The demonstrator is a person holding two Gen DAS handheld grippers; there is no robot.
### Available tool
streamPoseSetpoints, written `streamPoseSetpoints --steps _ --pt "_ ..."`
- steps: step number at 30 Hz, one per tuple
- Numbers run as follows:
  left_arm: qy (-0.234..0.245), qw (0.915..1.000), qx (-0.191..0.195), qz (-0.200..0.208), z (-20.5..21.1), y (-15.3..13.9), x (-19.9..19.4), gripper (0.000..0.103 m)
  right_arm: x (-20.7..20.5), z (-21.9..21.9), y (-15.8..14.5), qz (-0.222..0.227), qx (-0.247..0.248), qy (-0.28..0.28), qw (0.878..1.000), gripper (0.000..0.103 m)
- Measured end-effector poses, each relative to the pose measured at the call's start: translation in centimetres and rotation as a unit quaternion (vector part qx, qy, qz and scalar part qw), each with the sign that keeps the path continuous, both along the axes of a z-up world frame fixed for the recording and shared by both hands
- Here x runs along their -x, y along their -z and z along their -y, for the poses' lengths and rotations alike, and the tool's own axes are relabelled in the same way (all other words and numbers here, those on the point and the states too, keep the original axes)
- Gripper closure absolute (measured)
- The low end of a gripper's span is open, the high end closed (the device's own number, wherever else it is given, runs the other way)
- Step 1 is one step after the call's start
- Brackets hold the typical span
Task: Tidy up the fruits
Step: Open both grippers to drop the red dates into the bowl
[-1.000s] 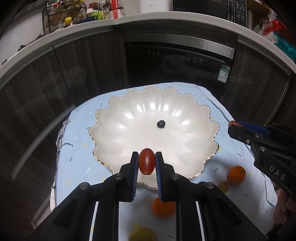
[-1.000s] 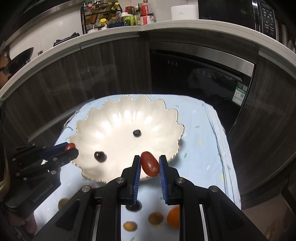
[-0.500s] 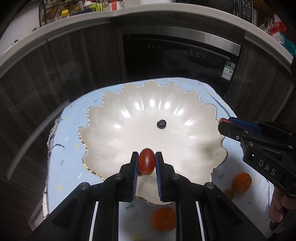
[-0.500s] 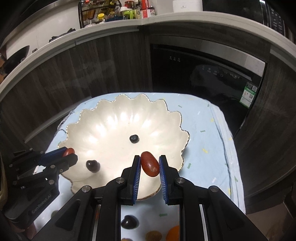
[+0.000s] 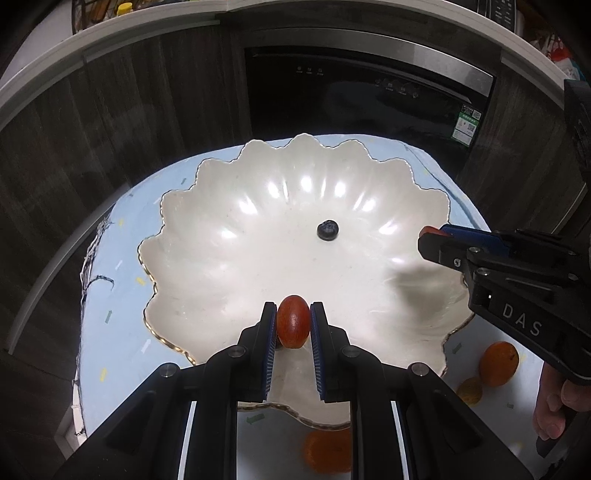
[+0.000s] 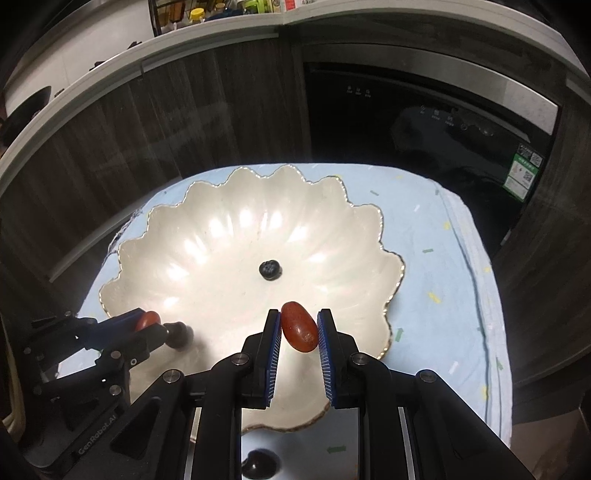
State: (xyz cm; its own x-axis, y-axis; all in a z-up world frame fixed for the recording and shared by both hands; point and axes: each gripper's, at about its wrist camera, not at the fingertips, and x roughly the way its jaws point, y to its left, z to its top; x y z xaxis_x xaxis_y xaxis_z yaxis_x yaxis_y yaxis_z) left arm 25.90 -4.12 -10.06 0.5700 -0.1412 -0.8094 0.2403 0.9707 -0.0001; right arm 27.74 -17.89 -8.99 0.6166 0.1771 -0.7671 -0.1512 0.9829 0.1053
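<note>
1 blueberry [image 5: 328,230] lies in the scalloped bowl [image 5: 207,236]; the left tongs [image 5: 293,328] and right tongs [image 6: 298,330] each clamp 1 red fruit over it, while oranges [image 5: 498,363] wait near the desk's edge.

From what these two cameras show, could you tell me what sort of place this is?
Most likely a home kitchen: a built-in dishwasher sits among dark wood cabinets under a pale countertop, and a rack of bottles stands on it.
</note>
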Motion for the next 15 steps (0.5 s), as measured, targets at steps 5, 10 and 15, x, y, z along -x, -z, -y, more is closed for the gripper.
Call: streamPoseSetpoints --steps 5,10,15 --pt "-0.009 0.9998 -0.008 0.016 -0.2 -0.5 0.2 0.054 -0.2 -0.3 -0.2 0.003 0.0 -0.004 1.0 0.08" --pt "-0.024 0.9992 -0.006 0.032 -0.8 -1.3 0.2 0.045 0.0 0.0 -0.8 0.019 0.001 0.009 1.0 0.049" --pt "-0.034 0.9985 -0.001 0.042 -1.2 -2.0 0.3 0.028 0.0 0.0 -1.5 0.025 0.005 0.015 1.0 0.047"
